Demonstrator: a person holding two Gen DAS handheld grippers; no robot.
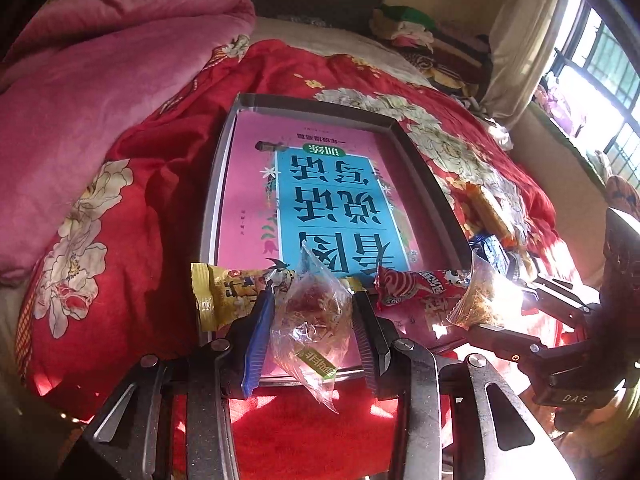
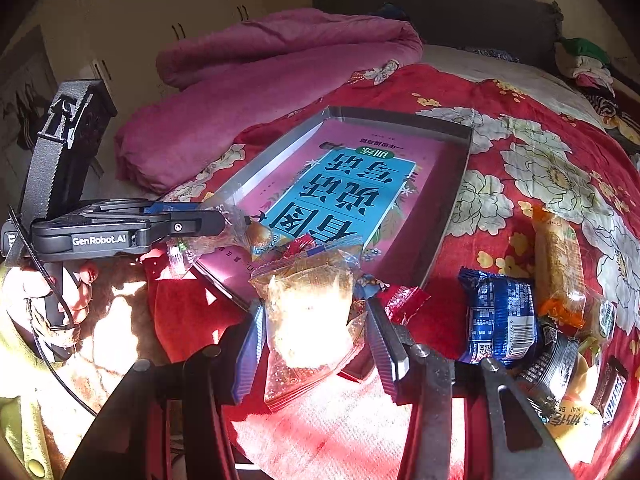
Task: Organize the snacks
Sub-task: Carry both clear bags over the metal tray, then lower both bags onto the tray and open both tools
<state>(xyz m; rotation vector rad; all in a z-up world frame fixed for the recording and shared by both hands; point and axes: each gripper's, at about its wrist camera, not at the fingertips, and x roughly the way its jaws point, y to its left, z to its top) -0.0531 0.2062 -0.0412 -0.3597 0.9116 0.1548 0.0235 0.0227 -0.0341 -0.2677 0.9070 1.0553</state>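
Note:
A metal tray (image 1: 430, 168) lies on the red floral bedspread with a pink and blue book (image 1: 332, 196) flat inside it. A yellow packet (image 1: 224, 292) and a red packet (image 1: 420, 292) rest at the tray's near end. My left gripper (image 1: 314, 304) is shut on a clear packet of brown snack (image 1: 312, 324), held just above that near end. My right gripper (image 2: 316, 312) is shut on a second clear packet with a pale pastry (image 2: 308, 320), over the tray's near corner (image 2: 424, 276). From the right wrist, the left gripper (image 2: 224, 226) shows at the left.
Loose snacks lie on the bedspread right of the tray: a blue packet (image 2: 500, 320), an orange packet (image 2: 560, 264), a black one (image 2: 552, 364) and a yellow one (image 2: 576, 416). A pink quilt (image 2: 240, 96) is heaped beyond the tray. A window (image 1: 600, 80) is at the right.

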